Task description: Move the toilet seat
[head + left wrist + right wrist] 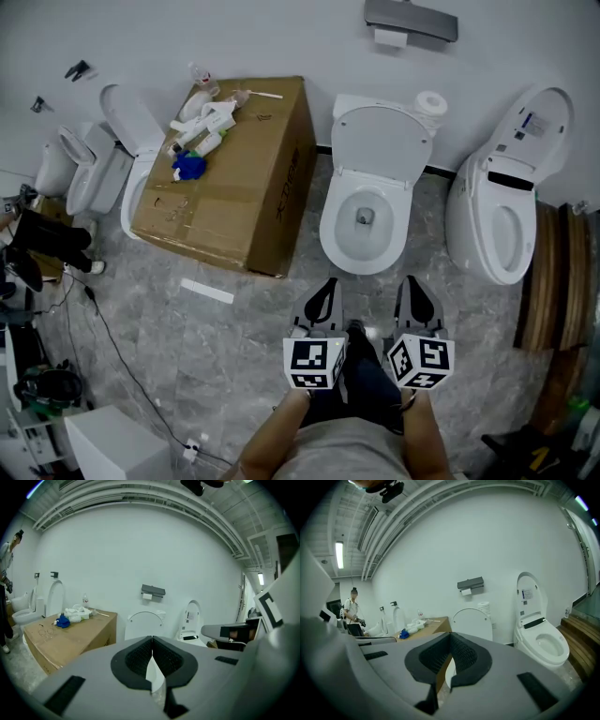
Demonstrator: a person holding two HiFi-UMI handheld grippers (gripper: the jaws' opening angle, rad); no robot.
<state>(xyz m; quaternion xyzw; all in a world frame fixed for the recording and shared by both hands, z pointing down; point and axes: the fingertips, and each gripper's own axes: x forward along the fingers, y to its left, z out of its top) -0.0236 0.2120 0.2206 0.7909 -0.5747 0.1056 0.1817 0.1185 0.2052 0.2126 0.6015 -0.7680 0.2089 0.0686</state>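
Left hand-held gripper (152,641) closed, toilet (145,620) partly hidden

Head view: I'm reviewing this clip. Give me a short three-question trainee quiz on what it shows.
1. True or false: the left gripper and the right gripper are both shut with nothing between their jaws.
2. What stands directly left of the middle toilet in the head view? A) cardboard box B) bucket C) stool
3. What colour is the crumpled item on top of the box?

Key: 1 true; 2 A; 3 blue.
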